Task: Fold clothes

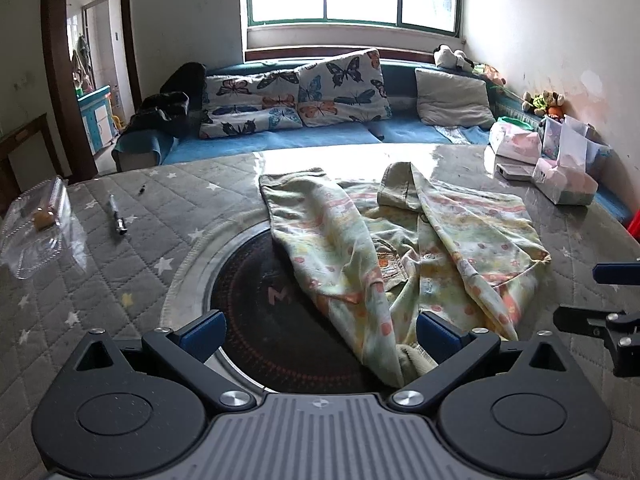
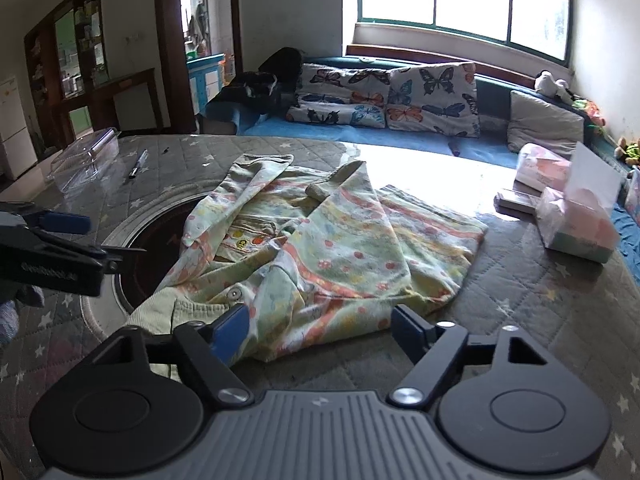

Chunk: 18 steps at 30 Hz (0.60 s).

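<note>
A pale green child's garment with orange and yellow prints lies rumpled on the grey quilted table cover; it also shows in the right wrist view. My left gripper is open, its blue pads wide apart at the garment's near left corner, the cloth lying between them. My right gripper is open at the garment's near edge, its left pad against the cloth. The right gripper shows at the left wrist view's right edge, and the left gripper at the right wrist view's left edge.
A dark round inset sits in the table under the garment's left side. A clear plastic box and a pen lie at the left. Tissue packs and boxes stand at the right. A blue sofa with butterfly cushions is behind.
</note>
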Motion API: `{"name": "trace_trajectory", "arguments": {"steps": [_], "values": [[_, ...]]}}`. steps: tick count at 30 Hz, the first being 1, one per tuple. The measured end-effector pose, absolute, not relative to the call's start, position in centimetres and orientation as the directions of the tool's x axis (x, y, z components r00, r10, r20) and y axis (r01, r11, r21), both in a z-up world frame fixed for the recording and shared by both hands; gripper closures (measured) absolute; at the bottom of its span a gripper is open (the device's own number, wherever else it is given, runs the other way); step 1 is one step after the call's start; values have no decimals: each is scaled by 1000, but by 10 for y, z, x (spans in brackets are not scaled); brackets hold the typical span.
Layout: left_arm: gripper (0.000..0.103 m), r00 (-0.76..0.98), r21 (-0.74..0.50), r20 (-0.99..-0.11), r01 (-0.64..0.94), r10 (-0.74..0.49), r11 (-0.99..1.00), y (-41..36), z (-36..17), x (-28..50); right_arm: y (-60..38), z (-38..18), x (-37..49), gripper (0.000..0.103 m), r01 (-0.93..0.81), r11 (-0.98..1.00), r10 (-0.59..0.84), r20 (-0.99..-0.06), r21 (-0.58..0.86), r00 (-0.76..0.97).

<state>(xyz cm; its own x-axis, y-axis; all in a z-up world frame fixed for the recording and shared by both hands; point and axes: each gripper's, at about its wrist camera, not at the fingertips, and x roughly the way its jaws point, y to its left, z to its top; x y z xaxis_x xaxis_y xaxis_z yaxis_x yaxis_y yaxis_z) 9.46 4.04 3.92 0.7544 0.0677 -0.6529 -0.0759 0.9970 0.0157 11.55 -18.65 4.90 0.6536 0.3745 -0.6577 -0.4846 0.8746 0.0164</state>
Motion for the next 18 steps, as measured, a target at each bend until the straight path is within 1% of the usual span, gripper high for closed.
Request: {"name": "trace_trajectory", "arguments": {"steps": [1, 3, 6, 8, 10, 12, 13, 14, 15, 16, 17, 18], "values": [[4, 753, 17, -656, -67, 62, 998, 40, 37, 98, -184, 49, 119, 27, -487, 874, 374, -661, 15, 651], [9, 744, 25, -665, -55, 58, 998, 38, 32, 106, -180, 48, 126, 32, -490, 871, 373, -666, 13, 646], [17, 726, 26, -686, -39, 46, 999, 36, 24, 116, -173, 46, 137, 34, -494, 869, 378, -674, 22, 635], [26, 714, 23, -700, -29, 37, 999, 36, 18, 122, -167, 46, 143, 36, -499, 866, 389, -676, 36, 626], [33, 705, 12, -709, -19, 22, 1000, 38, 14, 125, -160, 44, 148, 40, -509, 859, 404, -681, 53, 611], [43, 696, 3, -718, -11, 10, 1000, 39, 11, 127, -153, 41, 152, 46, -520, 852, 415, -688, 64, 596], [50, 694, 0, -720, -6, 4, 1000, 40, 10, 128, -149, 39, 153, 47, -524, 849, 418, -693, 68, 588], [54, 691, -4, -723, -1, -2, 1000, 40, 9, 129, -145, 35, 155, 48, -526, 848, 417, -699, 69, 581], [56, 689, -7, -724, 3, -7, 1000, 41, 8, 130, -142, 32, 156, 50, -527, 847, 416, -705, 71, 574], [62, 690, -10, -723, 7, -12, 1000, 42, 7, 130, -139, 28, 158, 52, -527, 847, 413, -712, 71, 568], [72, 690, -15, -723, 9, -17, 1000, 43, 7, 131, -138, 25, 159, 59, -526, 847, 412, -719, 76, 560], [76, 689, -20, -725, 9, -21, 1000, 45, 6, 131, -137, 22, 160, 64, -524, 848, 411, -725, 81, 553]]}}
